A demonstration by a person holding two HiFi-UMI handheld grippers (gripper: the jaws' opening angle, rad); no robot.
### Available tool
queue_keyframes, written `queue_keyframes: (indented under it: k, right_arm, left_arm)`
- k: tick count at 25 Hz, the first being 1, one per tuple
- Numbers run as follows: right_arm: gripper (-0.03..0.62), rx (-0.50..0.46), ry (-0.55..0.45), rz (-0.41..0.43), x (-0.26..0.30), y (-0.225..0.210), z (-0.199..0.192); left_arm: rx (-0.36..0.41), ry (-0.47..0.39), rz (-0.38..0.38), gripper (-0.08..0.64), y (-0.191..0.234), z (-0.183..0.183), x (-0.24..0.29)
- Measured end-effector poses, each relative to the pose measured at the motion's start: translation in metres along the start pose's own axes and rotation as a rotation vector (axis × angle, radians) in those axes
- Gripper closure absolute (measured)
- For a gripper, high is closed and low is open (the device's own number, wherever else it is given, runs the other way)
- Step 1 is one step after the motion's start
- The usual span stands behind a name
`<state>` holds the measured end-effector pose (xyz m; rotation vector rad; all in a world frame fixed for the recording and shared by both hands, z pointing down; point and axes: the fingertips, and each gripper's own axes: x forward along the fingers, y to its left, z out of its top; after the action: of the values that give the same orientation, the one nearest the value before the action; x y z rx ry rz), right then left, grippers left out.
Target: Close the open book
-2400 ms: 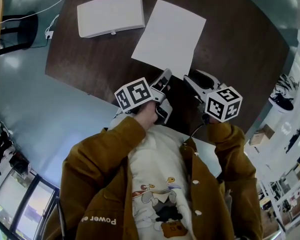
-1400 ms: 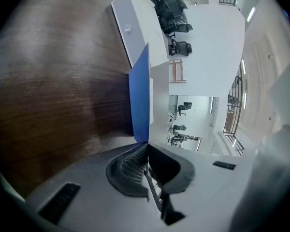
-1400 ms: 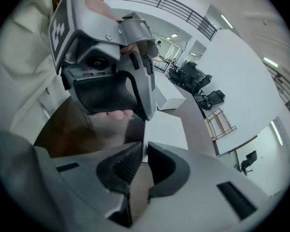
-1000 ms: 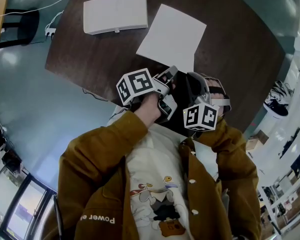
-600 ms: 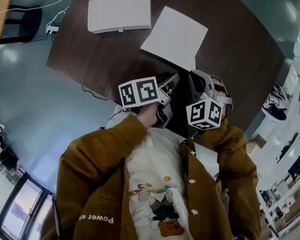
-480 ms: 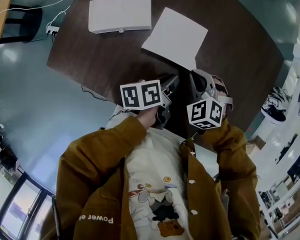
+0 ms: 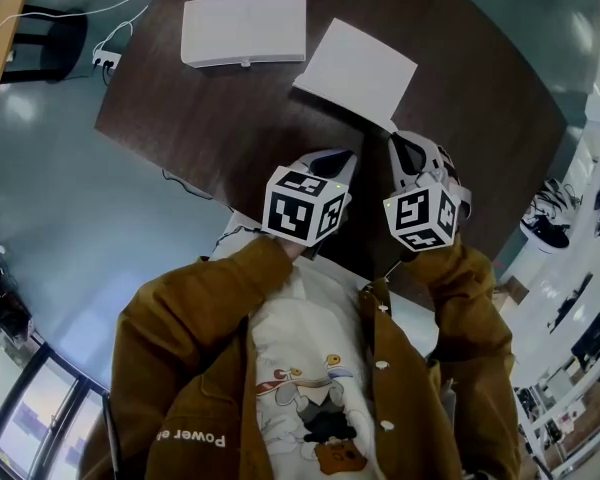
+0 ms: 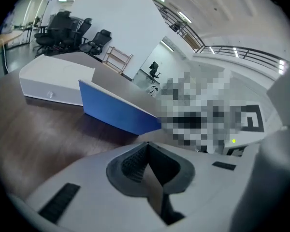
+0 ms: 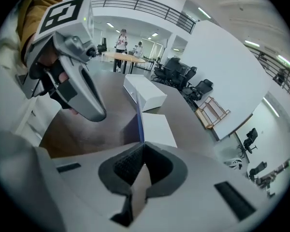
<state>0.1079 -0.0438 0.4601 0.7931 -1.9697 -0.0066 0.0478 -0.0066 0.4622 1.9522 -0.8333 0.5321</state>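
The book (image 7: 355,73) at 12 o'clock looked thin, light, floppy, best pinched by an edge; left gripper (image 7: 342,158) and right gripper (image 7: 398,143) fingers (image 9: 128,166) were pressed together, empty.

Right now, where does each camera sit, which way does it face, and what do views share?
Head view: on the person's head, steeply down at table, book, left claw, right claw, brown sleeves.
Left gripper view: on the left claw, along its shut jaws toward the book.
Right gripper view: on the right claw, along its shut jaws; left claw shows.
Shared: all three show book and white box.
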Motion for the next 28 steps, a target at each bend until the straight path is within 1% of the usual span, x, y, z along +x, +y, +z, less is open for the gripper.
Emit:
queue_keyframes:
  k: [4,6,17,22,28]
  right_arm:
    - [0.583,0.019,0.003,-0.014,0.005,-0.015,-0.001]
    - [0.583,0.021,0.003,-0.029,0.008,-0.023,-0.001]
    - [0.581,0.036,0.002,-0.094,0.022,-0.064,0.000]
    - [0.581,0.081,0.015,-0.078,0.042,-0.086,-0.011]
    - [0.580,0.030,0.055,-0.084,0.066,-0.106,-0.020]
  left_arm:
    - [0.080,0.059,0.027,0.554,0.002,-0.008,0.004]
    - [0.096,0.067,0.029,0.554,0.002,-0.010,0.004]
    - [0.132,0.075,0.023,0.554,-0.003,-0.003,0.003]
    - [0.140,0.084,0.022,0.554,-0.003,-0.002,0.007]
    - [0.142,0.089,0.032,0.554,0.000,0.000,0.010]
